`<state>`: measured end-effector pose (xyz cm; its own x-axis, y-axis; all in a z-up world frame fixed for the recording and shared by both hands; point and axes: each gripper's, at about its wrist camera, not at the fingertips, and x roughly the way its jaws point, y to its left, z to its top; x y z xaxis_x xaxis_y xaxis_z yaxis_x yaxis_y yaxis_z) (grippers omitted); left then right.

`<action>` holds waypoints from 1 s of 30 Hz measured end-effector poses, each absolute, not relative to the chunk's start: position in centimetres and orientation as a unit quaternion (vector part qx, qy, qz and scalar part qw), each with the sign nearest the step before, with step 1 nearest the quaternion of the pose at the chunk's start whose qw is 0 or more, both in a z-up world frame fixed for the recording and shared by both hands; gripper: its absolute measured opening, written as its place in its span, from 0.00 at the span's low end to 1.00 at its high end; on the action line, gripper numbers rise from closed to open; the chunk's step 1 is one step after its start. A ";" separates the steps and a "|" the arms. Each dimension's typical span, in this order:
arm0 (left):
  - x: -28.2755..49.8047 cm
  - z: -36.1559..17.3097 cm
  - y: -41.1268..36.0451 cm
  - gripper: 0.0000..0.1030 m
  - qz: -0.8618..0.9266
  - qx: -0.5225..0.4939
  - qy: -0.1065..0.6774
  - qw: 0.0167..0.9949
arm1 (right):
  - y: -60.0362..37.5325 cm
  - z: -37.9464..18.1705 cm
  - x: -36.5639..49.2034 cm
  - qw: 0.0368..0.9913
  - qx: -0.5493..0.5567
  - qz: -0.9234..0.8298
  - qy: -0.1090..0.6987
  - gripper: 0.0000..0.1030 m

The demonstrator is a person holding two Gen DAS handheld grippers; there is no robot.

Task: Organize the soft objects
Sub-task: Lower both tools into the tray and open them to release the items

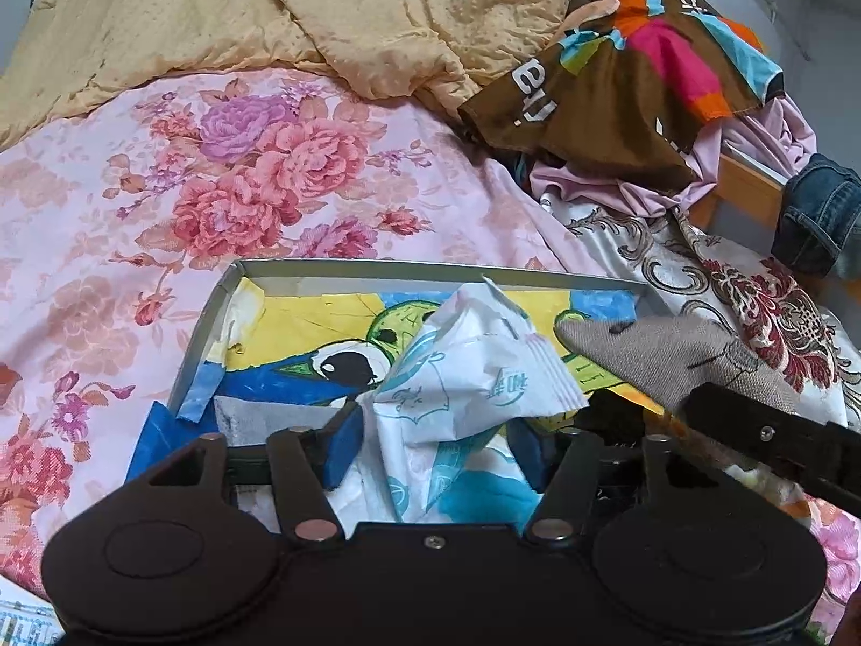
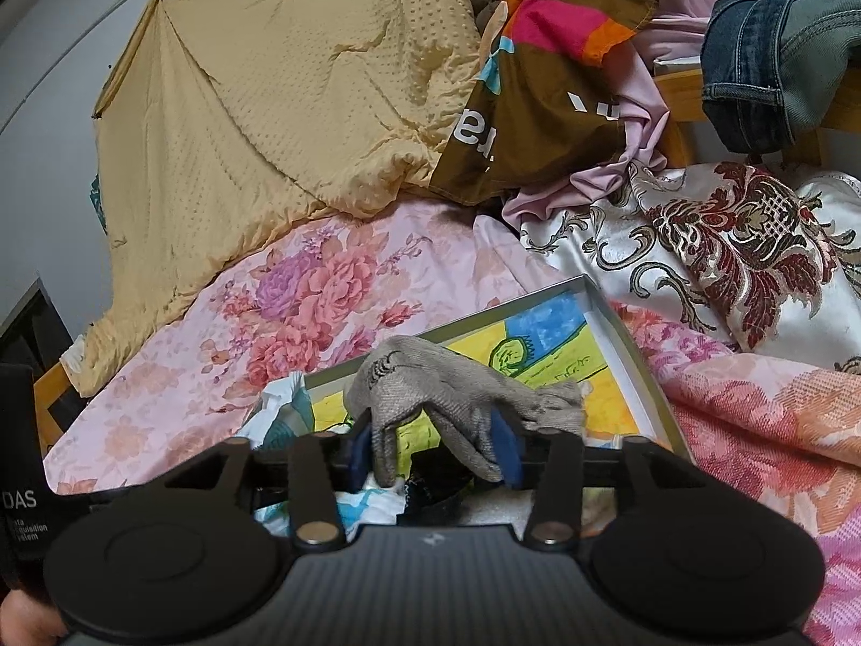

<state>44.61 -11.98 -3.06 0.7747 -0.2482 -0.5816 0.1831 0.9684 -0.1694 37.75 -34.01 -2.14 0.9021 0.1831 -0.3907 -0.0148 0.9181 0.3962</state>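
A shallow grey-rimmed tray (image 1: 376, 268) with a bright painted picture inside lies on the floral bedsheet. A crumpled white tissue packet (image 1: 473, 371) rests in it, between the blue pads of my left gripper (image 1: 435, 447). The pads stand apart and do not press on the packet. A grey knitted glove (image 2: 430, 382) lies across the tray (image 2: 635, 355), draped between the pads of my right gripper (image 2: 435, 452), which is open around it. In the left wrist view the glove (image 1: 662, 350) sits at the tray's right, beside a black finger of the right gripper (image 1: 769, 436).
A yellow quilt (image 1: 350, 16) is heaped at the back. A brown multicoloured garment (image 1: 619, 97), pink cloth (image 1: 764, 134) and jeans (image 1: 818, 215) are piled at the right, above a white and red brocade cushion (image 2: 726, 247). The pink floral sheet (image 1: 242, 177) spreads to the left.
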 end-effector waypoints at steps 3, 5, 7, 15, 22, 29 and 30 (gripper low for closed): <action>44.6 -3.1 -11.8 0.68 -0.109 -0.053 0.311 0.943 | -34.0 -2.1 37.8 0.955 0.199 0.052 0.214 0.60; 44.6 -3.0 -11.7 0.71 -0.106 -0.056 0.309 0.943 | -34.0 -2.2 37.7 0.955 0.201 0.052 0.214 0.62; 44.4 -3.1 -11.7 0.73 -0.106 -0.055 0.308 0.944 | -34.0 -2.2 37.8 0.954 0.202 0.054 0.213 0.65; 43.6 -2.4 -11.3 0.81 -0.098 -0.059 0.306 0.945 | -33.8 -2.0 37.7 0.957 0.192 0.052 0.210 0.75; 42.0 -1.0 -10.4 0.87 -0.092 -0.053 0.302 0.947 | -33.6 -1.5 37.0 0.961 0.184 0.043 0.204 0.86; 40.0 0.6 -9.3 0.90 -0.083 -0.052 0.286 0.953 | -33.0 -0.2 35.8 0.969 0.151 0.024 0.194 0.92; 39.7 0.9 -9.2 0.90 -0.082 -0.053 0.283 0.954 | -32.9 0.1 35.6 0.970 0.147 0.023 0.192 0.93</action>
<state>39.72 -9.16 0.89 0.8259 -0.1860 -0.5322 0.1259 0.9810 -0.1474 35.57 -32.88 0.07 0.9253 0.1003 -0.3657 0.0125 0.9558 0.2937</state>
